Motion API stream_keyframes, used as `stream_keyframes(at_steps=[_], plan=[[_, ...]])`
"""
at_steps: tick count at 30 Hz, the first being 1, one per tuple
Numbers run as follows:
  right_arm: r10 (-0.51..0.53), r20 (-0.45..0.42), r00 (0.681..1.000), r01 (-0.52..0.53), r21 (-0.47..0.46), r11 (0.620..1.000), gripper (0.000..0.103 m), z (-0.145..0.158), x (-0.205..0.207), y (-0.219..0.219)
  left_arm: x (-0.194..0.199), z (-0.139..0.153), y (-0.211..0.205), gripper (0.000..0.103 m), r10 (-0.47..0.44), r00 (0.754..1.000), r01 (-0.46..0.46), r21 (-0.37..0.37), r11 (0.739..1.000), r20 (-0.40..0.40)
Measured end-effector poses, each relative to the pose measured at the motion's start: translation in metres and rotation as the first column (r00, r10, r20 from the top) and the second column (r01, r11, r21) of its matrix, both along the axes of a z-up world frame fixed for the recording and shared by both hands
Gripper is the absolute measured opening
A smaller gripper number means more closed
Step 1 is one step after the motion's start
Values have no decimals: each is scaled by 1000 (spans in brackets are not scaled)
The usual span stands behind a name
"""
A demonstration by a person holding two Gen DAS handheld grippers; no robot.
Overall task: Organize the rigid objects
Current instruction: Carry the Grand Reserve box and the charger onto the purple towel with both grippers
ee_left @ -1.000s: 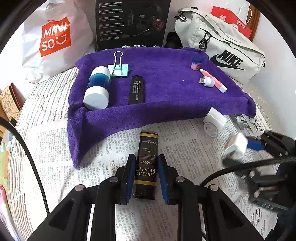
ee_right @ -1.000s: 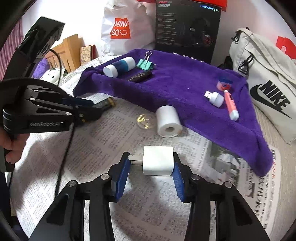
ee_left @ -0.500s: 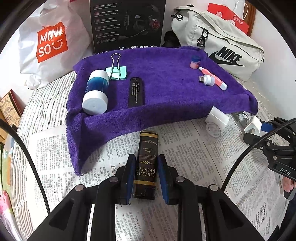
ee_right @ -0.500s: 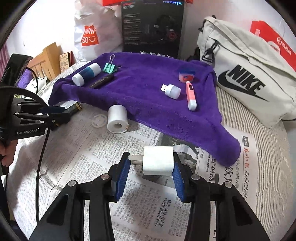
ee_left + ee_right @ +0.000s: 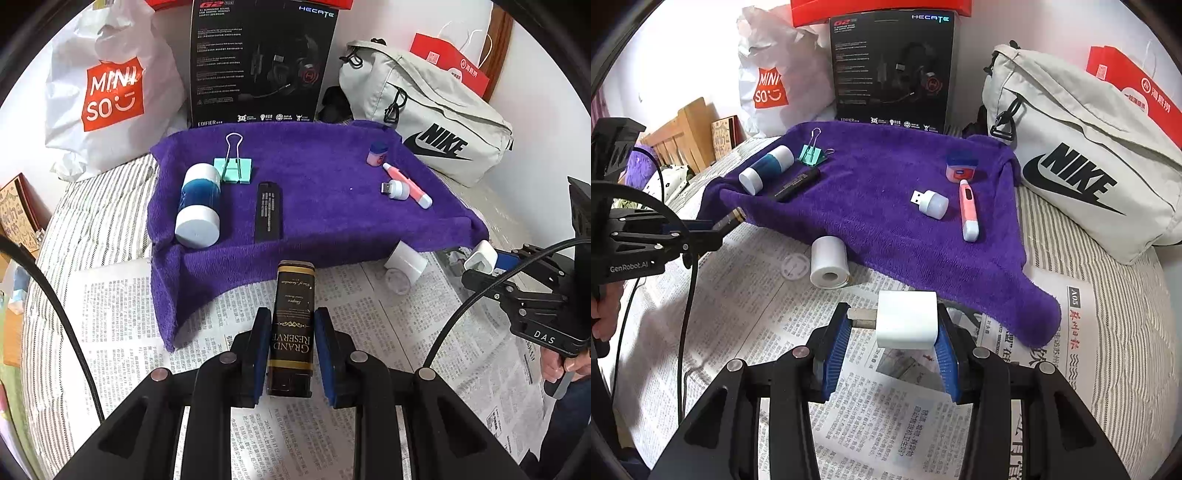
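Lighter: black and gold lighter [image 5: 291,325] sits clamped between the pads of your left hand-held gripper [image 5: 291,349], lengthwise along the fingers, over the newspaper [image 5: 369,332] just short of the purple towel [image 5: 325,192].
Charger: white plug adapter [image 5: 907,319] is pinched in your right hand-held gripper [image 5: 892,345]; its jaws stand partly apart, the right pad on the body, the left at the metal prongs, above the newspaper at the towel's near corner.
Step in hand: by my reading, you are carrying both pieces to the towel, where the sorted things lie.
Lighter placement: set it beside the black stick [image 5: 269,210], parallel to it, and open the pads only once it rests flat; clear the towel's raised front edge first.
Charger placement: the grip by the prongs looks slight, so keep it level and lower it near the USB lamp [image 5: 931,202] and pink pen [image 5: 968,210] without nudging them.
Left over: white roll [image 5: 829,262] lies on the newspaper at the towel's edge.
Lighter label: "GRAND RESERVE".
Box behind [image 5: 258,62]: "HECATE", "G2", "EDIFIER".
White bag [image 5: 110,88]: "MINISO".
Grey bag [image 5: 1082,162]: "NIKE".
Left tool's body, seen from the right wrist: "GenRobot.AI".
Right tool's body, seen from the left wrist: "DAS".
Newspaper: Chinese print, margin mark "A05".
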State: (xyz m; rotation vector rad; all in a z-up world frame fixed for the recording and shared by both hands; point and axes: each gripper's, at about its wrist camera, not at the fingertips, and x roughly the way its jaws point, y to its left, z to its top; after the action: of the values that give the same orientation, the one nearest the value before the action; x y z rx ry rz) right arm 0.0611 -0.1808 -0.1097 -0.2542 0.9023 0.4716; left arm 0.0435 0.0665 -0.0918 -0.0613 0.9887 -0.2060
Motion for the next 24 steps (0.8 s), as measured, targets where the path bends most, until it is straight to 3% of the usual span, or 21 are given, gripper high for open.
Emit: stream_keyframes(at_steps=[24], plan=[[-32,36,999,31,41,999,44,23,32,-7,32,24,0,23,-15,1000,15,3,1000,23]])
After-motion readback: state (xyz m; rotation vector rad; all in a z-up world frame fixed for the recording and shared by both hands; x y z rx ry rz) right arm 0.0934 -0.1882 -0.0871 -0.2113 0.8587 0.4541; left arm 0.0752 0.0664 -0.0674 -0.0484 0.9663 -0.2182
